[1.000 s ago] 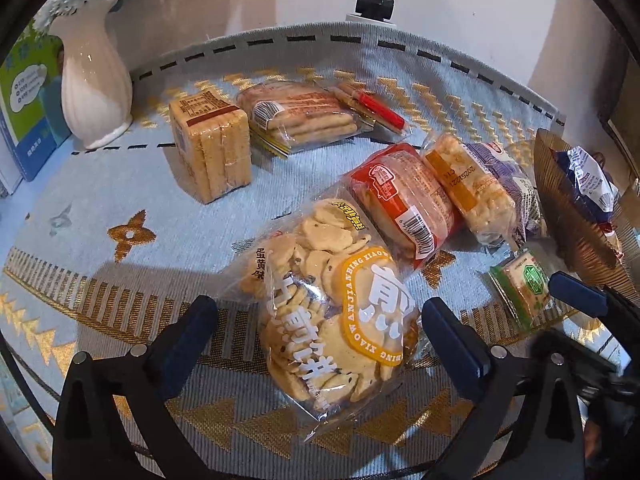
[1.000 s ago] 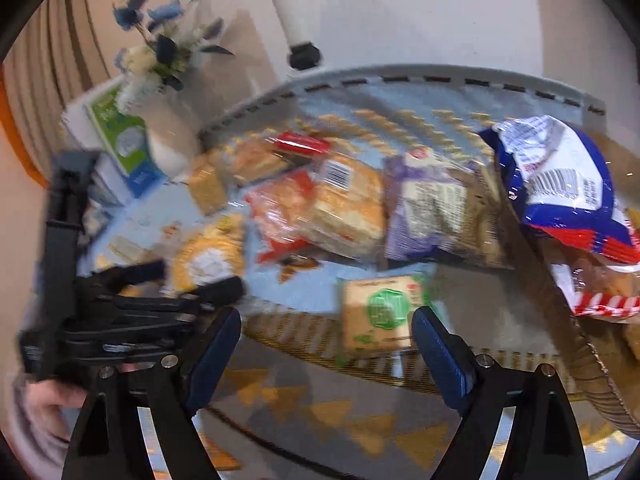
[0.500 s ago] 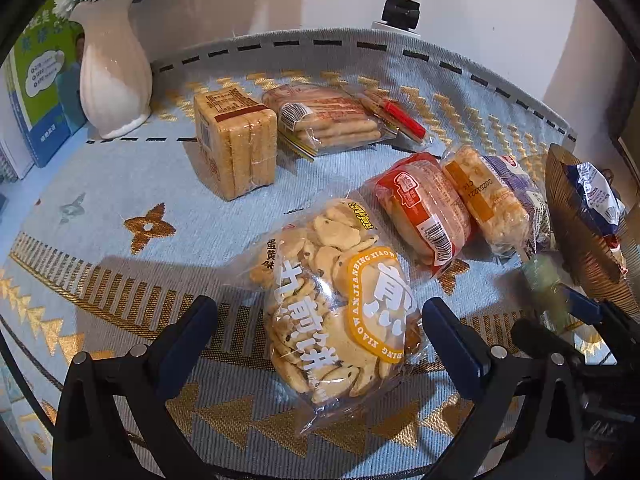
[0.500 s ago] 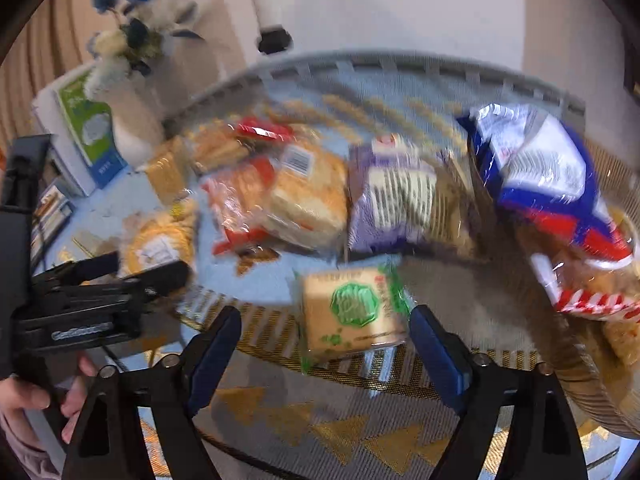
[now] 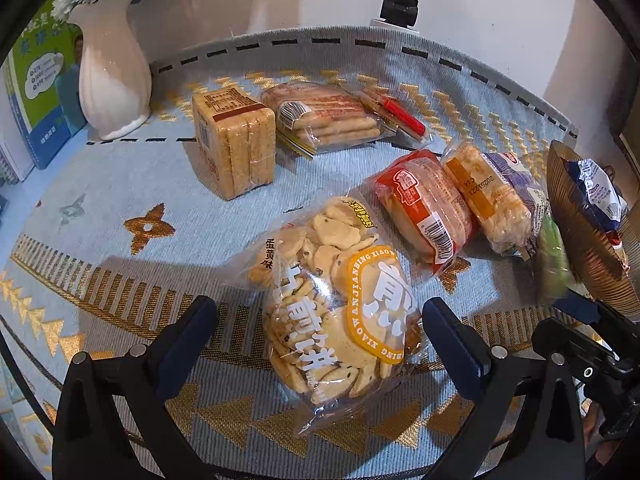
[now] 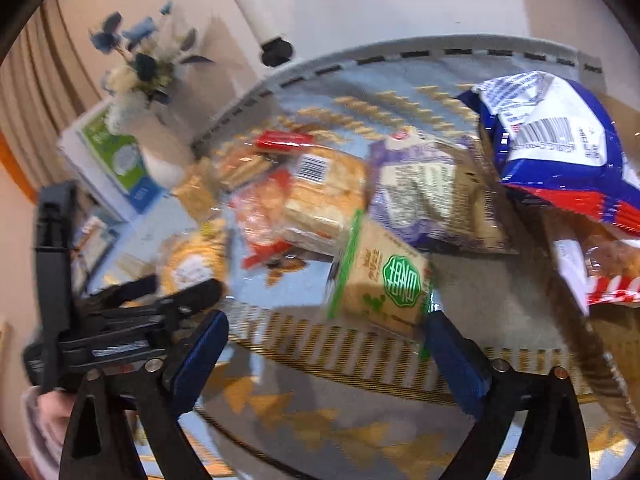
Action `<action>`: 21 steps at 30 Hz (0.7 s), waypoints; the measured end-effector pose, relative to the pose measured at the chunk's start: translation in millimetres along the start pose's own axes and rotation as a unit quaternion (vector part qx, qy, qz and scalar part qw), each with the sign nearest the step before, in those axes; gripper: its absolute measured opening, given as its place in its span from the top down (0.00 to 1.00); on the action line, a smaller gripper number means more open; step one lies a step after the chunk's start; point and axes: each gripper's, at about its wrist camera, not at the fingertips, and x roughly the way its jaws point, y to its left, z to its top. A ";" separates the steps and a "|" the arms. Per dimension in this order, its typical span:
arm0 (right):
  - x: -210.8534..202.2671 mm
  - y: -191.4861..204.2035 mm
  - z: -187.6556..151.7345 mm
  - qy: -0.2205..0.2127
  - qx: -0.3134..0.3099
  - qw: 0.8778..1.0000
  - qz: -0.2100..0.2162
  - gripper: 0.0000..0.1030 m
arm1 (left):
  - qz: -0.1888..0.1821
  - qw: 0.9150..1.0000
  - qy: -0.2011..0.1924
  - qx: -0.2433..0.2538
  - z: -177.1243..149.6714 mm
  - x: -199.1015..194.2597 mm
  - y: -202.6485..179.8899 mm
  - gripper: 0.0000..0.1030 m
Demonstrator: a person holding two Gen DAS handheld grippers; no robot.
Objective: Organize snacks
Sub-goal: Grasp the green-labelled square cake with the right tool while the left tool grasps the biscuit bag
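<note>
A clear bag of small round cookies lies on the patterned cloth between the fingers of my left gripper, which is open around it. My right gripper is open and its jaws are opening. A green-labelled cracker pack stands tilted between them, close against the right finger. The same pack shows blurred in the left wrist view, beside the ribbed basket. A blue and white bag sits in that basket.
A red bun pack, a purple cracker pack, a biscuit block, a long biscuit bag and a red stick lie on the cloth. A white vase and books stand at the back left.
The green-labelled pack lay flat on the cloth ahead of the right gripper; now it is tilted up between its fingers. The right jaws stand wider. The left gripper has not moved.
</note>
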 end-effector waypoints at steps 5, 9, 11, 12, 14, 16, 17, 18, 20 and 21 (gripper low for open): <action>-8.4 25.3 -0.9 -0.029 -0.048 0.998 -0.011 0.09 | 0.001 1.000 -0.001 -0.001 -0.4 -0.3 -0.3 0.00; -0.4 17.5 2.4 -0.017 -0.019 0.998 -0.058 0.09 | 0.003 1.000 -0.001 0.001 -0.6 -0.3 -0.6 0.00; 8.3 5.1 7.5 -0.004 0.011 0.999 -0.050 0.09 | 0.004 1.000 0.000 0.002 -0.3 0.2 -1.4 0.00; 10.7 1.9 9.2 -0.001 0.019 0.999 -0.046 0.09 | 0.005 1.000 0.000 0.002 -0.5 0.1 -1.6 0.00; 16.2 3.8 14.4 -0.001 0.019 0.999 -0.046 0.09 | 0.007 1.000 0.001 0.005 -0.2 0.5 -2.6 0.00; 20.7 11.3 15.2 0.009 0.003 0.998 -0.055 0.10 | 0.007 1.000 0.001 0.006 0.6 1.4 -2.4 0.00; 21.1 14.9 14.8 0.011 -0.004 0.998 -0.057 0.12 | 0.007 1.000 0.001 0.006 0.9 1.5 -2.0 0.01; 23.0 19.1 15.5 0.013 -0.013 0.998 -0.056 0.13 | 0.008 1.000 0.001 0.006 0.8 1.6 -2.1 0.00; 24.1 21.3 15.0 0.013 -0.019 0.998 -0.056 0.15 | 0.008 1.000 0.002 0.008 1.4 2.6 -2.2 0.00; 24.7 19.8 14.9 0.014 -0.015 0.998 -0.057 0.15 | 0.008 1.000 0.002 0.010 1.8 3.2 -2.3 0.00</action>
